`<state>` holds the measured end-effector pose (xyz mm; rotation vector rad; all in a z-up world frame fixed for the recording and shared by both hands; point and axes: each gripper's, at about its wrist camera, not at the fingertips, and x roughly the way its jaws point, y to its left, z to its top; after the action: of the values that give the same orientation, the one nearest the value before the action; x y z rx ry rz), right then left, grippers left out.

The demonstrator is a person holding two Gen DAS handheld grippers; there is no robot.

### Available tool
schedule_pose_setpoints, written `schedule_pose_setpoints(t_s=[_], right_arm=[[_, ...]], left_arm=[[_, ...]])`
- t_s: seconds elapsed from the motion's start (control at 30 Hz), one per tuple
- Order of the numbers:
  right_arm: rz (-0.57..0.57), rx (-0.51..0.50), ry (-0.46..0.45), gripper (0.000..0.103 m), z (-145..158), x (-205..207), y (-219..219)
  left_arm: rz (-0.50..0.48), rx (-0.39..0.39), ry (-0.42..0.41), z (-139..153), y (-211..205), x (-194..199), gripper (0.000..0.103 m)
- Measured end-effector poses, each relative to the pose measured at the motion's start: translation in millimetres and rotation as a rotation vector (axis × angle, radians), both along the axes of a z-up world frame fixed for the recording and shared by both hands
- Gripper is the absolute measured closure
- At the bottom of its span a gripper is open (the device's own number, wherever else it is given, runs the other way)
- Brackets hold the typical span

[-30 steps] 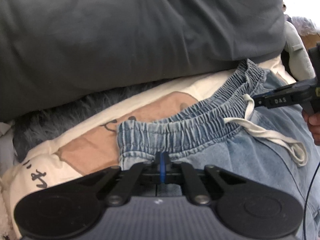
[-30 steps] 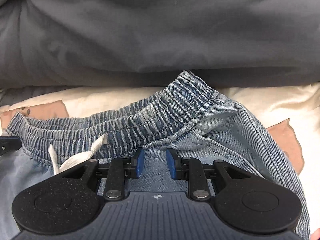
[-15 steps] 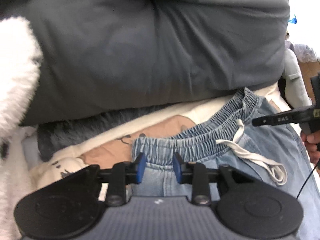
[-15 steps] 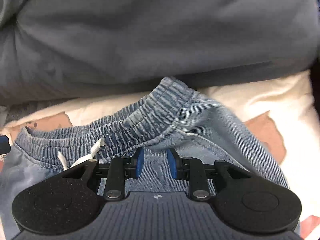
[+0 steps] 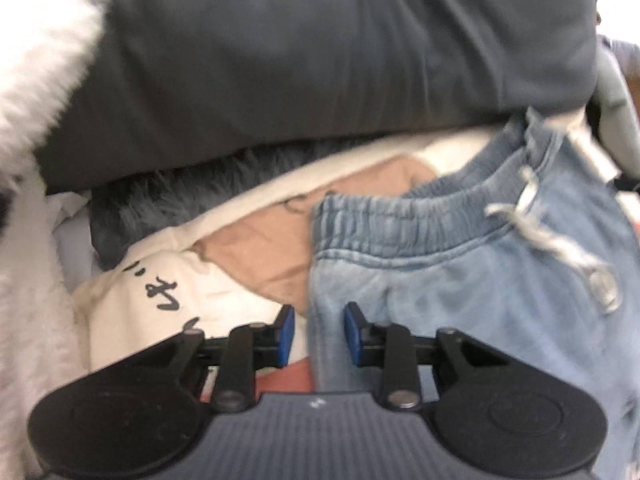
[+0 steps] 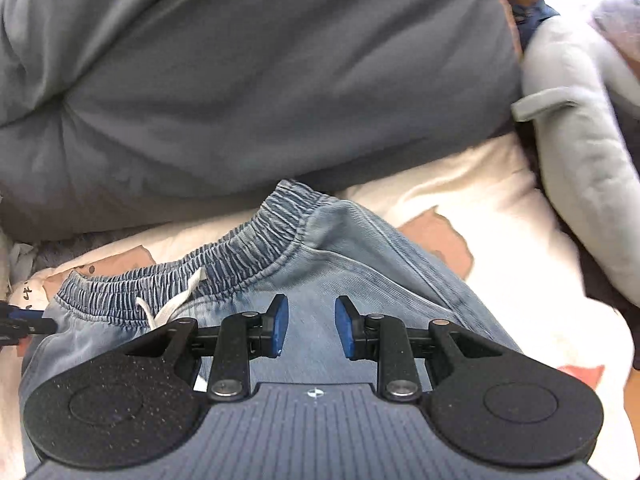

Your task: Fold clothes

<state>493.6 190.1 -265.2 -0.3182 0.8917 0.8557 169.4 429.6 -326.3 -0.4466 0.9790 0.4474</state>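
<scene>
One pair of denim shorts (image 6: 360, 264) lies flat on a cream blanket (image 6: 460, 184) before a grey pillow (image 6: 260, 80); the cloth looks soft, limp and light, so I judge the thick elastic waistband (image 6: 248, 248) or a side seam the surest hold. Both grippers hover over it, holding nothing. Left gripper (image 5: 319, 332) straddles its left edge, jaws apart; right gripper (image 6: 307, 327) hangs over the middle, likewise parted.

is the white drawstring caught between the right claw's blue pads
No, the drawstring lies on the jeans off to the side of the right claw, whose pads stand apart over bare denim.
</scene>
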Motion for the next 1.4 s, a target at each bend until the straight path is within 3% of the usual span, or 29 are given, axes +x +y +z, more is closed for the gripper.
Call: schedule_pose_setpoints(t_s=[0.13,0.5,0.67,0.97,1.4], right_arm=[[-0.047,0.026,-0.029,0.07,17.5,-21.6,-31.2],[-0.141,-0.024,-0.037,0.068,96.8,-114.7,-133.3],[-0.193,-0.058,-0.046,0.067,122.3,-148.3,-179.2],[-0.373,-0.062,-0.044,0.063,140.1,-203.9,-277.0],[-0.669,0.004,-0.024,0.063,139.7,-291.4,-397.3]], left_arm=[[-0.038,0.065,-0.017,-3.1,-0.9,3.4,0.071],[-0.117,0.085,-0.001,27.7,-0.4,2.2,0.069],[-0.149,0.079,-0.021,52.6,-6.7,-2.7,0.055],[-0.203,0.022,-0.011,67.2,-38.6,-13.7,0.053],[-0.252,-0.043,0.04,53.1,-76.6,-51.8,0.045]])
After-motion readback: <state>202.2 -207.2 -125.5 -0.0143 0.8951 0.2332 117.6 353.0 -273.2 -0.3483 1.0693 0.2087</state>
